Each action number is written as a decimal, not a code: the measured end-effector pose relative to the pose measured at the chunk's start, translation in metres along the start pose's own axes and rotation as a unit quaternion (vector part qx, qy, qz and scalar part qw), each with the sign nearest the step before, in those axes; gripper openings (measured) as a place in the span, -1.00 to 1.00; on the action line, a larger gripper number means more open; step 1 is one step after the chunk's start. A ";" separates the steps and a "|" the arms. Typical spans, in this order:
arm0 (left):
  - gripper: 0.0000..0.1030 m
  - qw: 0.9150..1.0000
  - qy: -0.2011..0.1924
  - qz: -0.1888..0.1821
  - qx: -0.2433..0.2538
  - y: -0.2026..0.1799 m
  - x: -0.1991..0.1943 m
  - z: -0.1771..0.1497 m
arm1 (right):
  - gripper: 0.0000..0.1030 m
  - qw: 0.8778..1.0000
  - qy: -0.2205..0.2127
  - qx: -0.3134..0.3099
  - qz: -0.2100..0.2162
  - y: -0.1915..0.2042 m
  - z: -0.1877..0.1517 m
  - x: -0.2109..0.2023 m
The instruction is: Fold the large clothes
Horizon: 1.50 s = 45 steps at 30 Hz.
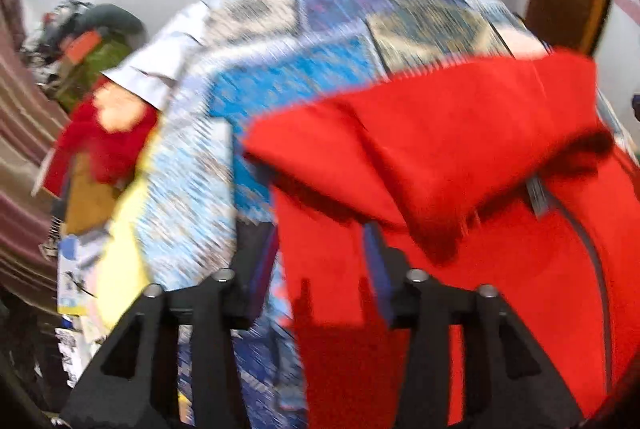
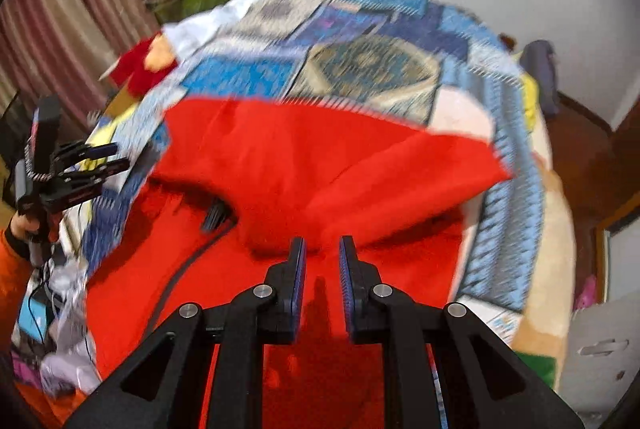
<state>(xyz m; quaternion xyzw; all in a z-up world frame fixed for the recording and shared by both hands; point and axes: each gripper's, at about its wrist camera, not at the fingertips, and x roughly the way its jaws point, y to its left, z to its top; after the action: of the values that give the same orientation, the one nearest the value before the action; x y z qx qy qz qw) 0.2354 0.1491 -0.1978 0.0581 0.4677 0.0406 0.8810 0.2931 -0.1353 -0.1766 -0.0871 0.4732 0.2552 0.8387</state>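
Black angular linkage arms with triangular cut-outs and silver round pivot screws on right gripper (image 2: 323,257); fingers (image 2: 298,269) black, faced with blue ribbed pads. Same black arms and silver screws on left gripper (image 1: 320,269). Bare hand (image 2: 22,225), orange sleeve (image 2: 12,269).

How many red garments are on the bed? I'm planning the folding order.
2: a big red hooded jacket spread at the bed's near end beneath the right gripper, and a small red item at the far left edge. Others may be hidden.
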 end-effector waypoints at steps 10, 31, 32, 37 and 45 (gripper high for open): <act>0.48 1.000 -0.010 0.008 -0.021 0.010 0.053 0.078 | -0.77 1.000 0.014 0.007 -0.024 0.004 0.075 0.056; 0.85 0.991 0.101 0.067 0.053 -0.008 0.155 -0.010 | 0.99 0.968 0.058 -0.131 -0.204 -0.025 0.024 0.142; 0.85 0.990 0.104 0.071 0.060 -0.011 0.154 -0.015 | 0.99 0.977 0.066 -0.098 -0.180 -0.039 0.021 0.139; 0.85 0.990 0.115 0.067 0.049 -0.007 0.142 -0.037 | 0.99 0.984 0.086 0.011 -0.158 -0.090 0.003 0.118; 0.84 0.994 0.093 0.013 -0.060 0.029 0.098 -0.035 | 0.99 0.985 0.058 0.148 -0.068 -0.135 -0.023 0.064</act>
<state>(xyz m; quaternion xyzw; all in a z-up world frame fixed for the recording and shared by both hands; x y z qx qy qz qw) 0.2609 0.1924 -0.2932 0.0073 0.5437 0.0851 0.8349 0.3723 -0.2378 -0.2552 -0.0086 0.5461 0.1197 0.8291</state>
